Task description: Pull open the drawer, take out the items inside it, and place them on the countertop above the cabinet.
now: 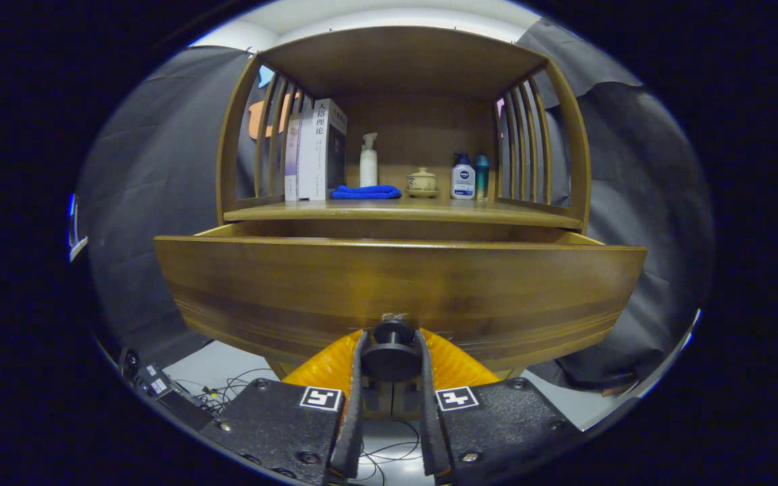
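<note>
A wooden cabinet drawer (396, 283) stands pulled out toward me, its wide front panel just ahead of the fingers. My gripper (391, 347) is shut on the drawer's round dark knob (392, 358), one finger pressing each side of it. The drawer's inside is hidden behind its front panel. Above it runs the countertop (402, 212), a wooden shelf under a slatted hutch.
On the countertop stand books (315, 152), a white pump bottle (369, 162), a folded blue cloth (365, 192), a small ceramic pot (422, 181) and two bottles (469, 177). Cables and a box (159, 388) lie on the floor lower left.
</note>
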A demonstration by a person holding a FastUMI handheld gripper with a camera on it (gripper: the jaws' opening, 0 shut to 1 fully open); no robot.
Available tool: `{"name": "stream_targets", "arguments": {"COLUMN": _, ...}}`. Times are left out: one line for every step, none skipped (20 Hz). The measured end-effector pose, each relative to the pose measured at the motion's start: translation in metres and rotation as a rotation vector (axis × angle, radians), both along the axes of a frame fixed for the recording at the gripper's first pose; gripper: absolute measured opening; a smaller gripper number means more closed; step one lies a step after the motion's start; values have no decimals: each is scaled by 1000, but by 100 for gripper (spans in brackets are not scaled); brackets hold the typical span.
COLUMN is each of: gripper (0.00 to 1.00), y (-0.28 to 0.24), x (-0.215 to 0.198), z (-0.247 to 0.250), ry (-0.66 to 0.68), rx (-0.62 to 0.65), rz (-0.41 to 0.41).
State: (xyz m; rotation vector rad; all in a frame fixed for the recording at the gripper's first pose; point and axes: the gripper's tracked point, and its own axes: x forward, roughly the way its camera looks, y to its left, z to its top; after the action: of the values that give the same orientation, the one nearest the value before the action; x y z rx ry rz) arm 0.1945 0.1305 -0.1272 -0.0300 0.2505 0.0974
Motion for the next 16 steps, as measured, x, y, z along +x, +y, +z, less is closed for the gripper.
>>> {"name": "stream_targets", "arguments": {"gripper": 38, "y": 0, "x": -4, "z": -1, "ry": 2, "rx": 1, "rz": 2}}
{"name": "stream_targets", "arguments": {"gripper": 37, "y": 0, "x": -7, "z": -1, "ry": 3, "rx": 2, "rz": 4}}
{"name": "stream_targets", "arguments": {"gripper": 37, "y": -1, "x": -10, "z": -1, "ry": 2, "rx": 3, "rz": 5}}
{"name": "stream_targets", "arguments": {"gripper": 37, "y": -1, "x": -14, "z": -1, "ry": 2, "rx": 0, "rz": 7}}
{"name": "stream_targets", "arguments": {"gripper": 37, "y": -2, "x": -18, "z": -2, "ry": 2, "rx": 3, "rz": 6}}
{"name": "stream_targets", "arguments": {"gripper": 37, "y": -2, "x": -22, "z": -3, "ry": 2, "rx": 6, "rz": 6}}
{"name": "stream_targets", "arguments": {"gripper": 37, "y": -2, "x": -27, "z": -4, "ry": 7, "rx": 8, "rz": 5}}
{"name": "stream_targets", "arguments": {"gripper": 37, "y": -2, "x": -31, "z": -6, "ry": 13, "rx": 10, "rz": 5}}
{"name": "stream_targets", "arguments": {"gripper": 37, "y": -2, "x": -34, "z": -9, "ry": 17, "rx": 8, "rz": 8}}
{"name": "stream_targets", "arguments": {"gripper": 38, "y": -3, "x": -38, "z": -12, "ry": 23, "rx": 8, "rz": 9}}
{"name": "stream_targets", "arguments": {"gripper": 38, "y": -2, "x": -41, "z": -10, "ry": 11, "rx": 6, "rz": 16}}
{"name": "stream_targets", "arguments": {"gripper": 37, "y": -2, "x": -45, "z": -12, "ry": 21, "rx": 2, "rz": 13}}
{"name": "stream_targets", "arguments": {"gripper": 37, "y": -3, "x": -49, "z": -13, "ry": 23, "rx": 7, "rz": 11}}
{"name": "stream_targets", "arguments": {"gripper": 37, "y": -2, "x": -53, "z": -13, "ry": 28, "rx": 12, "rz": 13}}
{"name": "stream_targets", "arguments": {"gripper": 37, "y": -2, "x": -54, "z": -13, "ry": 30, "rx": 17, "rz": 14}}
{"name": "stream_targets", "arguments": {"gripper": 37, "y": -3, "x": -56, "z": -14, "ry": 33, "rx": 16, "rz": 13}}
